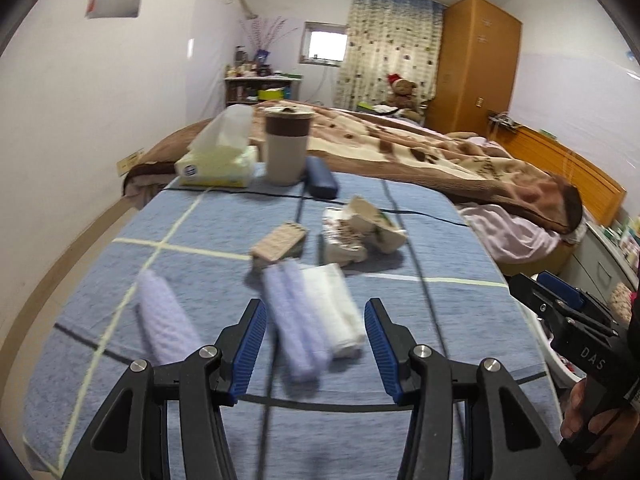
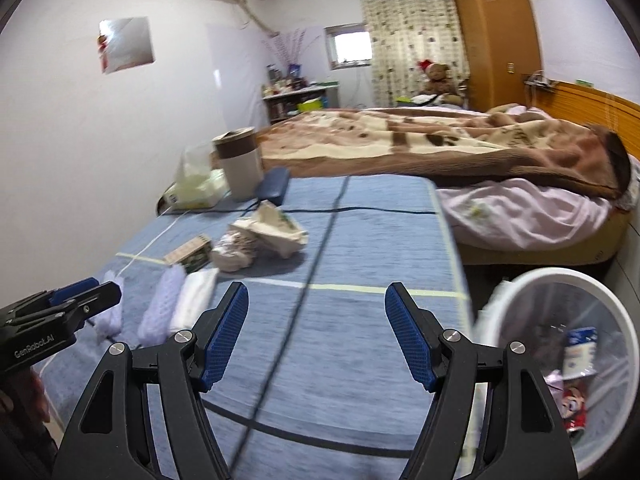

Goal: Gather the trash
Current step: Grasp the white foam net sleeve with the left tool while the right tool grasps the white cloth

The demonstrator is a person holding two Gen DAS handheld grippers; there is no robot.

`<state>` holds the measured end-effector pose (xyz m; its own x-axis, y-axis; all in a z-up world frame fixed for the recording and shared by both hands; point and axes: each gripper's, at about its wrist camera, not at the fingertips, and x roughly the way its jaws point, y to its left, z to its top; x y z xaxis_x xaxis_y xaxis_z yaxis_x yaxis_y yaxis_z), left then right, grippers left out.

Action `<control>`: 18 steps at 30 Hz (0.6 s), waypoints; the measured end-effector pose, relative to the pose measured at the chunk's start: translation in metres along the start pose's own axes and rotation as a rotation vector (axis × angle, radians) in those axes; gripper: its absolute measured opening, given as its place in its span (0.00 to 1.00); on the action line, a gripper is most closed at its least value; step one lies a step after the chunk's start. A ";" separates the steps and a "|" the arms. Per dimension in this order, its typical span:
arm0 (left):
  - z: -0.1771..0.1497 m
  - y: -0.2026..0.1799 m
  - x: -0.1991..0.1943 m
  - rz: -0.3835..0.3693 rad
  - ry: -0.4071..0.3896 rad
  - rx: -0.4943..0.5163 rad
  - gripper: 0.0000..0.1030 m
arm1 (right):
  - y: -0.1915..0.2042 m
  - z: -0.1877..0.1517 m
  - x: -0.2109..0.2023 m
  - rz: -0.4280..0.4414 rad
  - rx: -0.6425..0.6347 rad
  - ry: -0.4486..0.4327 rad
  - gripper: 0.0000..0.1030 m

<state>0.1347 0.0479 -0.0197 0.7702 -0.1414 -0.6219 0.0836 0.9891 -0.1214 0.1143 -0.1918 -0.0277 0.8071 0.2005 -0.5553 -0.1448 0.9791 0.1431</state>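
towel rolls (image 1: 304, 324): 3 | crumpled cartons (image 1: 362, 228): 2 | bin (image 2: 520, 292): 1

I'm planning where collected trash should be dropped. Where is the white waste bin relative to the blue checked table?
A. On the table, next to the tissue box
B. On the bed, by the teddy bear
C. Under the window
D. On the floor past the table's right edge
D: the right wrist view shows the white waste bin standing lower than the table, just past its right edge, with wrappers already inside.
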 end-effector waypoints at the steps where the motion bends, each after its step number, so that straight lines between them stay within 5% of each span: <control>1: 0.000 0.006 0.001 0.009 0.003 -0.011 0.50 | 0.004 0.000 0.002 0.009 -0.008 0.007 0.70; 15: -0.014 0.078 0.022 0.114 0.061 -0.108 0.50 | 0.055 -0.002 0.047 0.128 -0.058 0.126 0.70; 18: -0.017 0.090 0.029 0.136 0.080 -0.116 0.67 | 0.064 -0.004 0.059 0.121 -0.067 0.150 0.64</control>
<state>0.1533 0.1321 -0.0619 0.7165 -0.0142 -0.6974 -0.0949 0.9885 -0.1176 0.1505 -0.1173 -0.0540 0.6878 0.3145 -0.6542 -0.2772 0.9468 0.1637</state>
